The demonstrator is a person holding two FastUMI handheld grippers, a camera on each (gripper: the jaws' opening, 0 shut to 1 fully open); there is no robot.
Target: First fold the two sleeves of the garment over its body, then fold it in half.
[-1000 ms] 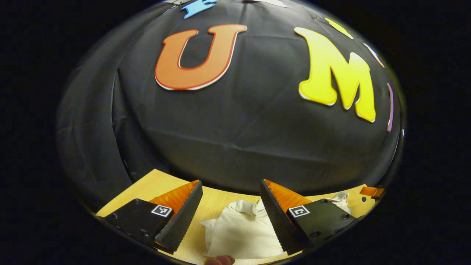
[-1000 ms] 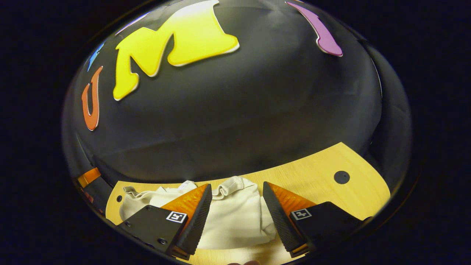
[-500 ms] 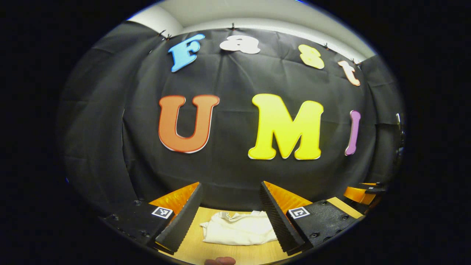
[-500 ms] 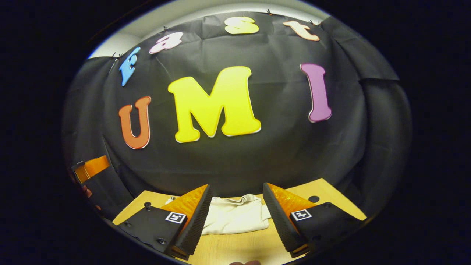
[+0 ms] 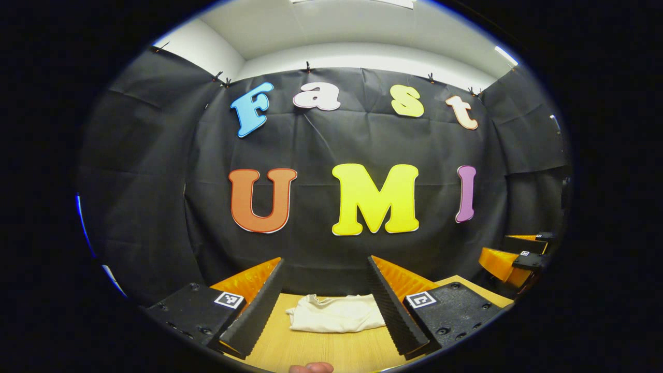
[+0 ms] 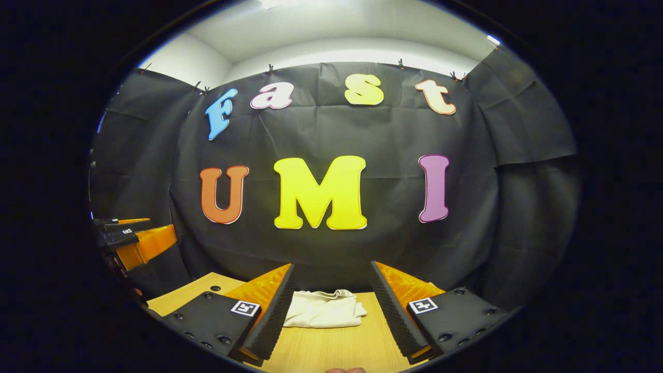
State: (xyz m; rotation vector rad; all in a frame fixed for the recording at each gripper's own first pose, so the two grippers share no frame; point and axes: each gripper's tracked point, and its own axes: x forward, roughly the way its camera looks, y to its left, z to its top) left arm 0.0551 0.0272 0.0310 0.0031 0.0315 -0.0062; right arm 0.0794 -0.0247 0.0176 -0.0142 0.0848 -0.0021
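Observation:
A cream garment (image 5: 335, 314) lies folded into a small flat bundle on the wooden table (image 5: 316, 352), toward its far edge. In the left gripper view my left gripper (image 5: 325, 305) stands open, held back from the bundle, with nothing between its fingers. The right gripper view shows the same bundle (image 6: 323, 309) between the spread fingers of my right gripper (image 6: 331, 308), which is also open and clear of the cloth. Farther off, the right gripper (image 5: 510, 259) appears at the right edge of the left gripper view, and the left gripper (image 6: 137, 241) at the left edge of the right gripper view.
The black cloth wall (image 5: 331, 243) rises right behind the table's far edge. A small dark hole (image 6: 215, 288) marks the table top (image 6: 331, 352) at its left. A fingertip (image 5: 311, 368) pokes in at the bottom.
Both grippers have pulled back and tilted up from the garment. The bundle now looks smaller and farther away, and the wall and ceiling have come into sight.

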